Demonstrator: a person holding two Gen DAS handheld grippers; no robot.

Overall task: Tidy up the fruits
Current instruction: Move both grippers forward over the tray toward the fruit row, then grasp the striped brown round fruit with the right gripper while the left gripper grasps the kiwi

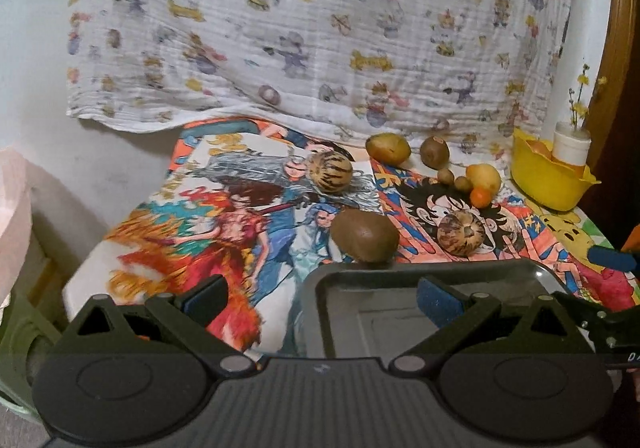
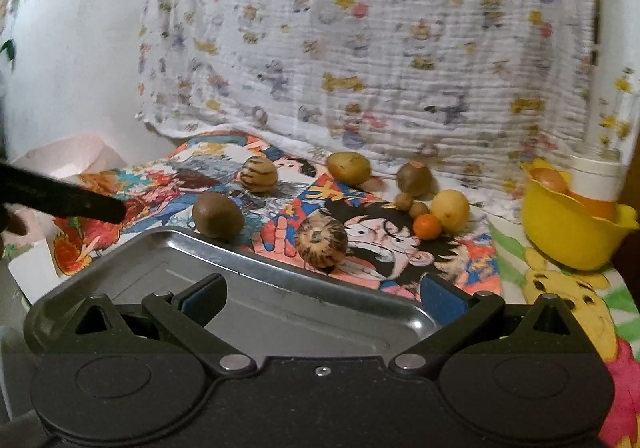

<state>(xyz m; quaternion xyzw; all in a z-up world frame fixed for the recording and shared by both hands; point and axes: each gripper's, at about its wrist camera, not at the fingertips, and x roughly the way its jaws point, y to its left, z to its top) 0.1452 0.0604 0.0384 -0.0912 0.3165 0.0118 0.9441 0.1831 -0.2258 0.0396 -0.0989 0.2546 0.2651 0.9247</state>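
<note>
Left hand-held gripper [image 1: 320, 302]: fingers spread, holding nothing, above the metal tray [image 1: 400, 272]. A kiwi [image 1: 364, 235] lies just ahead, touching the tray's far rim. Right hand-held gripper [image 2: 322, 298]: fingers spread, empty; striped melon [image 2: 321, 241] directly ahead, beyond the tray.

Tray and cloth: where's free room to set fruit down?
The tray is bare throughout. The cloth left of the near kiwi and below the striped melon is open too. It is crowded at the back right, around the lemon, the orange and the yellow bowl.
</note>
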